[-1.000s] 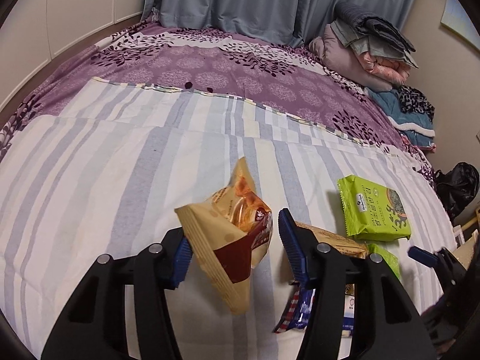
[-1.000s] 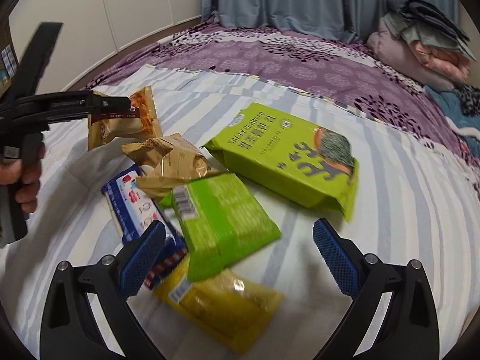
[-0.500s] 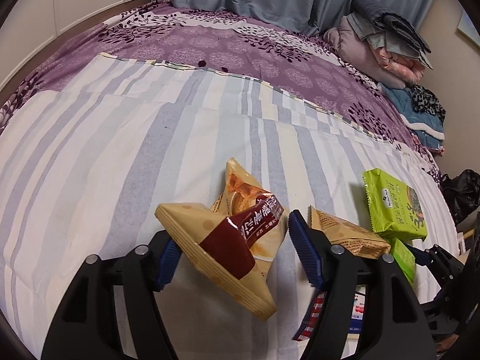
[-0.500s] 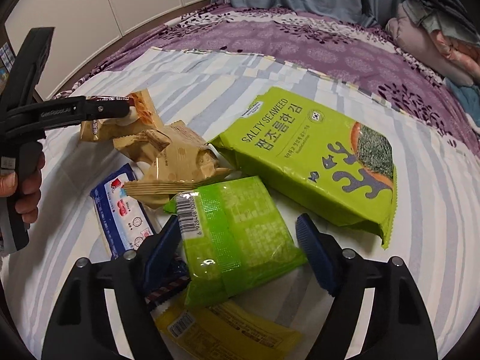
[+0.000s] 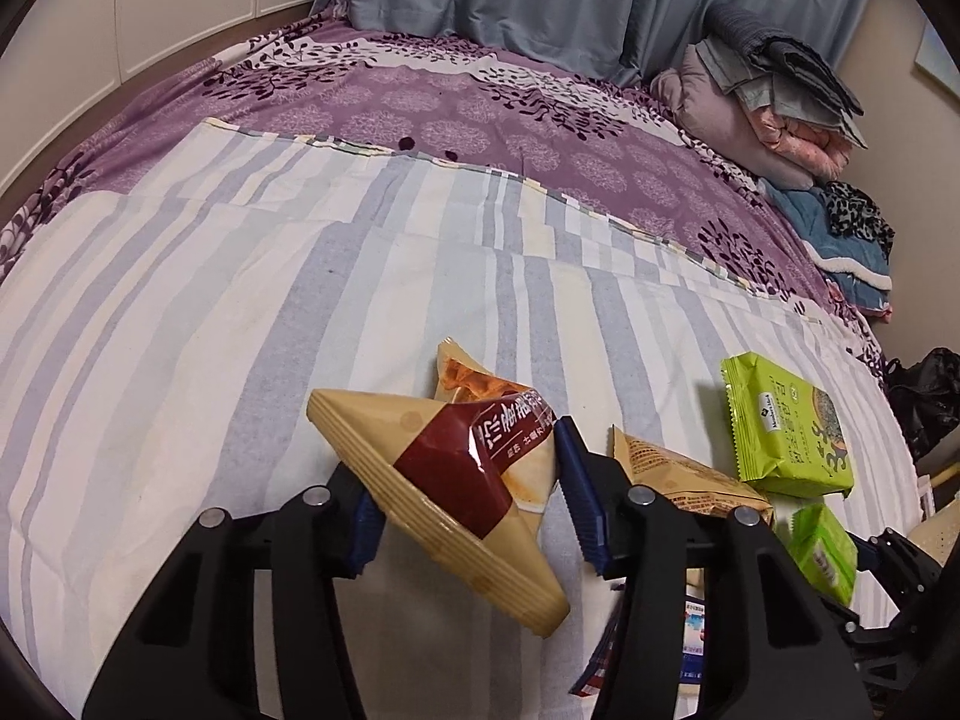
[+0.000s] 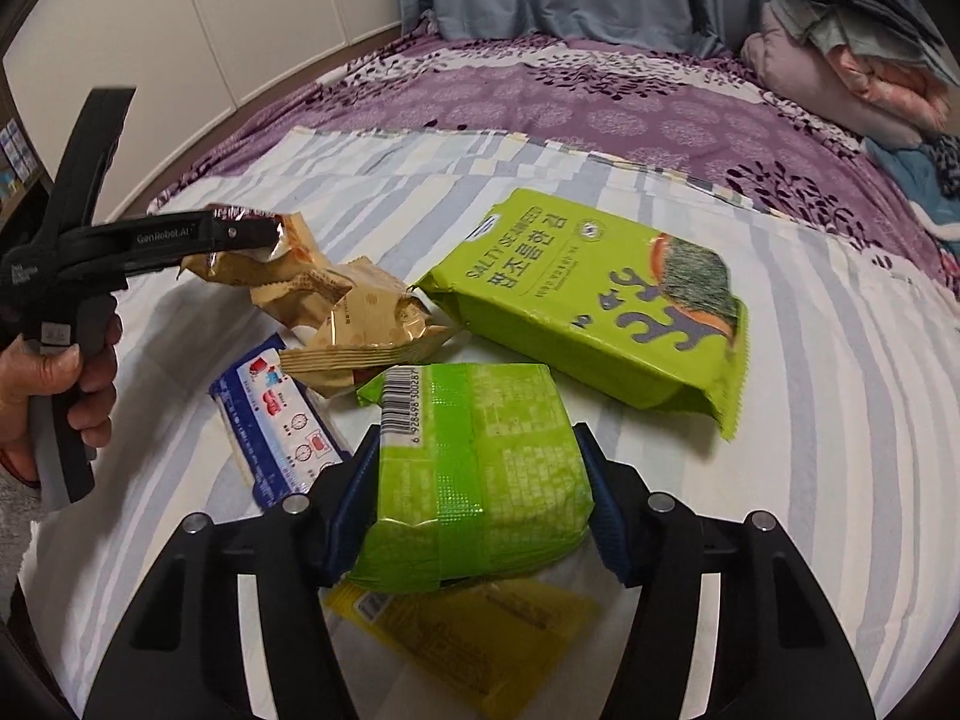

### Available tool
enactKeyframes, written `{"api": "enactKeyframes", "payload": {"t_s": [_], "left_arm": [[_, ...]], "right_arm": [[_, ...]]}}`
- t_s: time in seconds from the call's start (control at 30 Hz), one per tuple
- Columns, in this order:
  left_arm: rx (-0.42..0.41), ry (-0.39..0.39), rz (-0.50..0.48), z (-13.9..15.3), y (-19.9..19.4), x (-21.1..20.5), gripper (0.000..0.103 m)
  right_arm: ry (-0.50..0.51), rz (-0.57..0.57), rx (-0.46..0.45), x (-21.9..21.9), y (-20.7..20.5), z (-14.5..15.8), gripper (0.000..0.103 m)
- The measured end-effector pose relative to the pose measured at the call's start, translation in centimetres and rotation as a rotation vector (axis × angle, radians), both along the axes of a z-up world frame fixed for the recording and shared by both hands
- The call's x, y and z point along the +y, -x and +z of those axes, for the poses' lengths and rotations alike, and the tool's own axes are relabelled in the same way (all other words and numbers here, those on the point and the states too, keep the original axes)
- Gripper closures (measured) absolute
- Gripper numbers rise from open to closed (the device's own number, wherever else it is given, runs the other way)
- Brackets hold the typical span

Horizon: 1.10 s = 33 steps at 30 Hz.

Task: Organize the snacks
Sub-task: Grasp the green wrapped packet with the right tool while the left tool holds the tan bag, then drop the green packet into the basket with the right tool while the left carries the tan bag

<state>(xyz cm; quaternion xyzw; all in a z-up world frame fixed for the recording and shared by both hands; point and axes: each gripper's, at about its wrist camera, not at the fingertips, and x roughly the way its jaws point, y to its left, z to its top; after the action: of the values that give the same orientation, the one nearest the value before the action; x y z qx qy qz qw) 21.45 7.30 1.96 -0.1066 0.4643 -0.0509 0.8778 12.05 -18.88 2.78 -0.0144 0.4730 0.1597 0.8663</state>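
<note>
- Your left claw (image 5: 465, 501) is squeezing the tan snack bag (image 5: 456, 474). Its jaws have just been closing on it, and the bag sits crooked between them, with one long end hanging down past the claw.
- That bag could slide out. It is shiny and puffy, and you only hold it near the middle.
- Your right claw (image 6: 477, 489) has just been closing too, with the small green pack (image 6: 480, 468) between the jaws. The blue pads (image 6: 354, 504) press both sides, so it is gripped.
- Right under that claw lies a yellow pack (image 6: 480, 642). It touches the green one, so it might drag along when you lift.
- Just left of the right claw is a blue and white pack (image 6: 276, 420), and ahead of it a crinkled gold bag (image 6: 360, 324) and the big seaweed pack (image 6: 600, 312). They lie close together on the striped sheet (image 6: 810, 420).
- Squeeze too hard and the snacks inside may crack.
</note>
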Motion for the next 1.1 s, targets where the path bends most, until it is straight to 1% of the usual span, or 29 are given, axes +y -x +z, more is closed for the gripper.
{"api": "enactKeyframes", "payload": {"t_s": [0.3, 0.43, 0.6, 0.87, 1.1], "left_arm": [[-0.055, 0.023, 0.007, 2.9, 2.4, 0.3, 0.051], [-0.078, 0.021, -0.005, 4.4, 3.8, -0.2, 0.051], [-0.1, 0.042, -0.014, 6.0, 6.3, -0.9, 0.051], [-0.116, 0.075, -0.042, 7.2, 9.8, -2.7, 0.051], [-0.135, 0.082, -0.058, 8.1, 12.9, -4.2, 0.051]], "right_arm": [[-0.076, -0.099, -0.065, -3.6, 2.6, 3.4, 0.042], [-0.094, -0.143, -0.102, -5.5, 4.1, 5.1, 0.042], [-0.12, -0.204, -0.138, -8.1, 6.0, 6.8, 0.042], [-0.123, -0.266, -0.182, -11.6, 9.4, 8.6, 0.042], [-0.135, -0.324, -0.221, -14.4, 12.2, 9.7, 0.042]]}}
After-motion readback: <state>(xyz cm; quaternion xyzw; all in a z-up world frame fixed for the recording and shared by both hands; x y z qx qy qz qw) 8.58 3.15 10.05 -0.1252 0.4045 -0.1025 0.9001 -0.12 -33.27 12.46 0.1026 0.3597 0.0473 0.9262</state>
